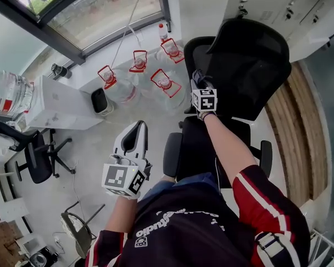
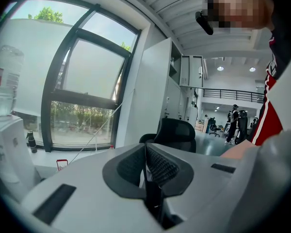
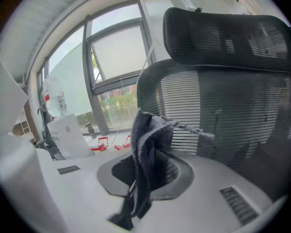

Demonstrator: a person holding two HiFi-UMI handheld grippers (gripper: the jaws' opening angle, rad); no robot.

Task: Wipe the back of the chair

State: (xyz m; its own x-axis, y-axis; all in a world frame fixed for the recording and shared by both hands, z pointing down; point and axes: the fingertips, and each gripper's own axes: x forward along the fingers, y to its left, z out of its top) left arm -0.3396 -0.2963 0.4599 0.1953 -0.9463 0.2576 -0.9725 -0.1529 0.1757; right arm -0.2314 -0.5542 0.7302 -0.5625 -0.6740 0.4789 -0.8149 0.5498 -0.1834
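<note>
The black mesh office chair [image 1: 250,65] stands in front of me, its seat [image 1: 203,143] below. My right gripper [image 1: 198,79] is held up at the left edge of the chair back, shut on a dark grey cloth [image 3: 153,130]. In the right gripper view the cloth sticks up from the closed jaws, and its loose corner reaches toward the mesh back [image 3: 223,115] under the headrest [image 3: 228,33]. Whether the cloth touches the mesh I cannot tell. My left gripper [image 1: 138,127] hangs lower left, away from the chair, shut with nothing in it [image 2: 146,152].
Several water jugs with red handles [image 1: 156,79] stand on the floor by the window. A white cabinet [image 1: 61,107] and a small black bin [image 1: 102,100] are at left, with another black chair [image 1: 39,154] beyond. A wooden floor strip [image 1: 298,127] runs along the right.
</note>
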